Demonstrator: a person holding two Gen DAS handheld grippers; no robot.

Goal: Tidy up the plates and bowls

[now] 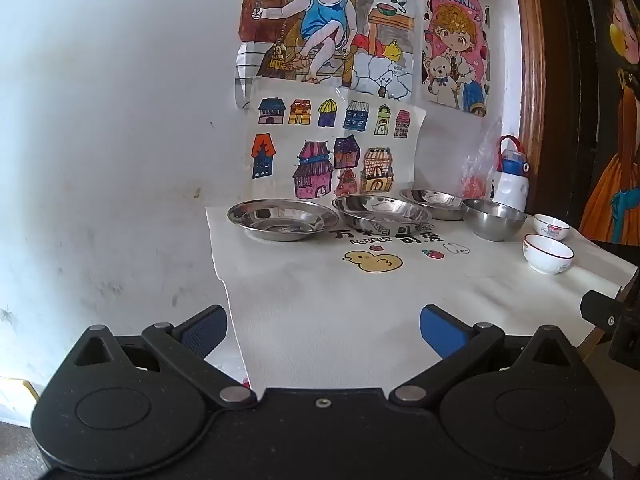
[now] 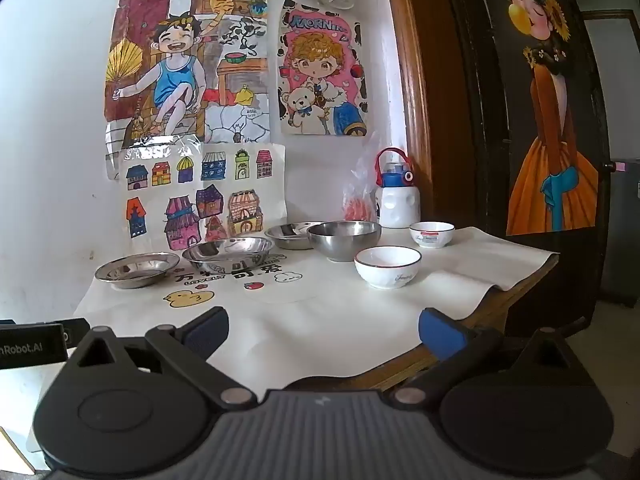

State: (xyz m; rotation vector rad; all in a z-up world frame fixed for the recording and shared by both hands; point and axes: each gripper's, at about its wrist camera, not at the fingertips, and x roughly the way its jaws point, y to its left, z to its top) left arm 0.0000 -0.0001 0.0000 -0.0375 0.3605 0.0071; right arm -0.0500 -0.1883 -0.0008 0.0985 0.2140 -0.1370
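Three steel plates stand in a row at the back of the table: a left plate, a middle plate and a right plate. A steel bowl stands right of them. Two white ceramic bowls stand further right, a near one and a far one. My left gripper is open and empty over the table's front left edge. My right gripper is open and empty at the front edge.
A white cloth with a yellow duck print covers the table. A white and blue water bottle and a plastic bag stand at the back against the wall. A dark door stands right of the table.
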